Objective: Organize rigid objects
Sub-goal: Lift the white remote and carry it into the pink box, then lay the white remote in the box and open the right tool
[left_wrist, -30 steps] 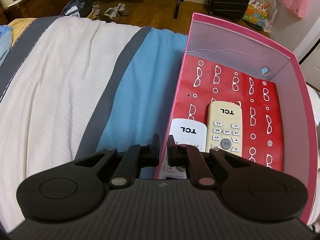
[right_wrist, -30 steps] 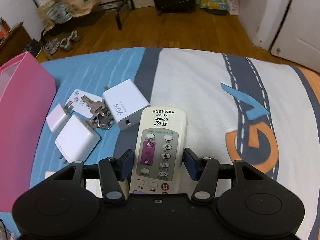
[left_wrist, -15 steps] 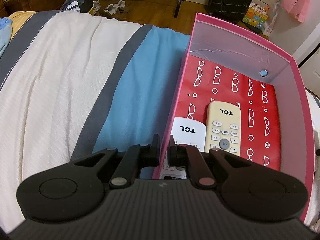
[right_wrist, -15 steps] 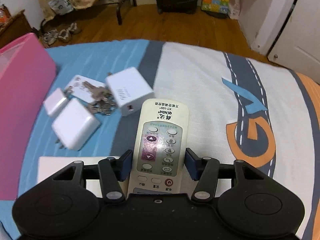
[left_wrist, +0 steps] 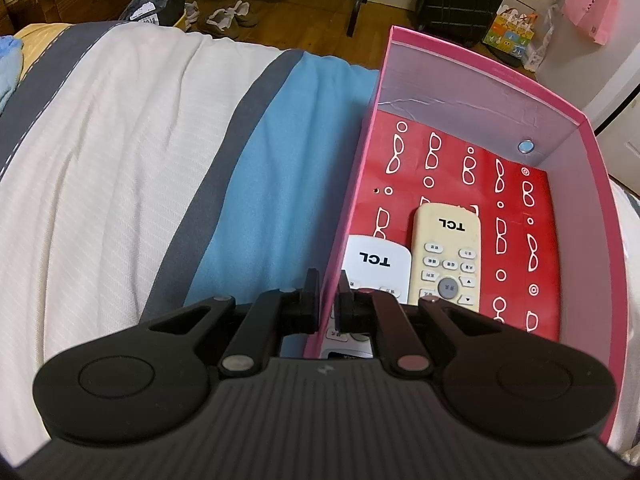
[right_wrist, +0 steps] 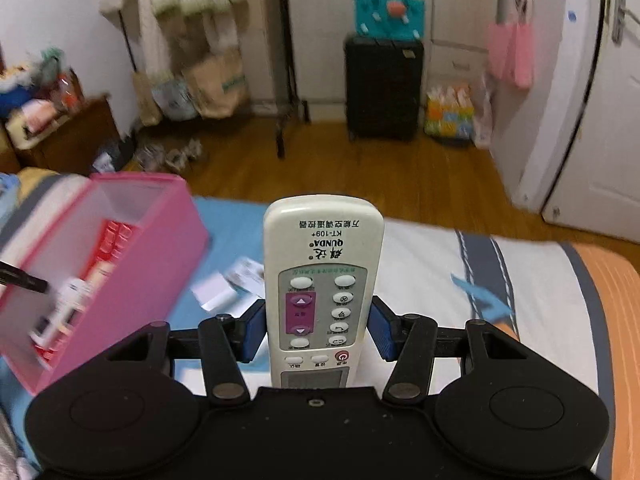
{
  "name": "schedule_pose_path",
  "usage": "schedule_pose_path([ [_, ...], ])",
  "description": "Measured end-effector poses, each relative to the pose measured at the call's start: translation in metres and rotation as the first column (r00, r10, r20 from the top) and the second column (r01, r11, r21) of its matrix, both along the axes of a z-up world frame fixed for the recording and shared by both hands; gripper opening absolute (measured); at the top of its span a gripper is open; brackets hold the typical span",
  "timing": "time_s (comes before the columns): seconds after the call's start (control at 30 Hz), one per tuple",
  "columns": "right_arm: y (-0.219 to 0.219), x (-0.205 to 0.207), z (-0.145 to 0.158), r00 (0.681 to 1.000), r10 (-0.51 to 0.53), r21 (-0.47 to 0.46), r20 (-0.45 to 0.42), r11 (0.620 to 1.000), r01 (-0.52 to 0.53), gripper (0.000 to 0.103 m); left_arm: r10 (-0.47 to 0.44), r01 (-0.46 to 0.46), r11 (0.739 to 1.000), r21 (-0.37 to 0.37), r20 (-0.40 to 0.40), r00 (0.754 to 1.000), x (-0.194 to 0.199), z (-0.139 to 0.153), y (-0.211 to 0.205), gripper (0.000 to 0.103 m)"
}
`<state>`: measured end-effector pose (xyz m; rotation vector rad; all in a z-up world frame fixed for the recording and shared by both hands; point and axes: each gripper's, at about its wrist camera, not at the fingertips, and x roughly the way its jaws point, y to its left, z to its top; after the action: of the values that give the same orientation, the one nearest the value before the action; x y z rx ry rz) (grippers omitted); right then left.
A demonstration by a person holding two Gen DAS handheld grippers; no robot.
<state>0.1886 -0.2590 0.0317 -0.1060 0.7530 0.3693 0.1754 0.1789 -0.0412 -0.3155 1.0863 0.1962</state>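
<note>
My right gripper [right_wrist: 318,330] is shut on a cream remote [right_wrist: 322,280] with a purple button panel, held above the bed with its far end pointing away. My left gripper [left_wrist: 329,300] is shut on the left wall of the pink box [left_wrist: 352,208], one finger outside and one inside. The box has a red floor printed with white glasses. A yellowish TCL remote [left_wrist: 446,256] and a white TCL remote [left_wrist: 376,264] lie side by side in it. In the right wrist view the pink box [right_wrist: 132,280] stands to the left, with the remotes blurred inside.
White chargers and a card [right_wrist: 232,284] lie blurred on the blue stripe of the bedspread behind the held remote. Beyond the bed edge are a wooden floor, a black suitcase [right_wrist: 384,88], a clothes rack [right_wrist: 280,80], shoes [left_wrist: 228,20] and a white door [right_wrist: 592,120].
My right gripper has lifted the cream remote off the bed and tipped up, so the room and the pink box have come into view. The left gripper has kept its hold on the box wall.
</note>
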Motion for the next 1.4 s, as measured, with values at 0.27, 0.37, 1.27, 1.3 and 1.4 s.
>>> schedule_pose_path([
  [0.27, 0.072, -0.044, 0.053, 0.954, 0.281, 0.078, 0.108, 0.954, -0.290, 0.059, -0.003, 0.004, 1.000, -0.020, 0.018, 1.000, -0.004, 0.001, 0.003, 0.006],
  [0.37, 0.105, -0.056, 0.064, 0.909, 0.393, 0.072, 0.137, 0.911, -0.405, 0.059, -0.004, 0.005, 1.000, -0.026, 0.024, 1.000, -0.005, 0.002, 0.005, 0.006],
  [1.27, 0.301, 0.038, -0.054, 0.625, 0.773, -0.681, -0.110, 0.399, -0.613, 0.058, -0.015, 0.018, 0.998, -0.066, 0.045, 0.999, -0.009, 0.001, 0.012, 0.007],
  [1.3, 0.304, 0.038, -0.055, 0.611, 0.782, -0.689, -0.124, 0.375, -0.620, 0.058, -0.019, 0.022, 0.998, -0.064, 0.047, 0.999, -0.009, 0.001, 0.011, 0.007],
  [1.4, 0.313, 0.043, -0.060, 0.564, 0.810, -0.692, -0.160, 0.315, -0.649, 0.058, -0.027, 0.030, 0.998, -0.058, 0.050, 0.998, -0.010, 0.001, 0.011, 0.007],
])
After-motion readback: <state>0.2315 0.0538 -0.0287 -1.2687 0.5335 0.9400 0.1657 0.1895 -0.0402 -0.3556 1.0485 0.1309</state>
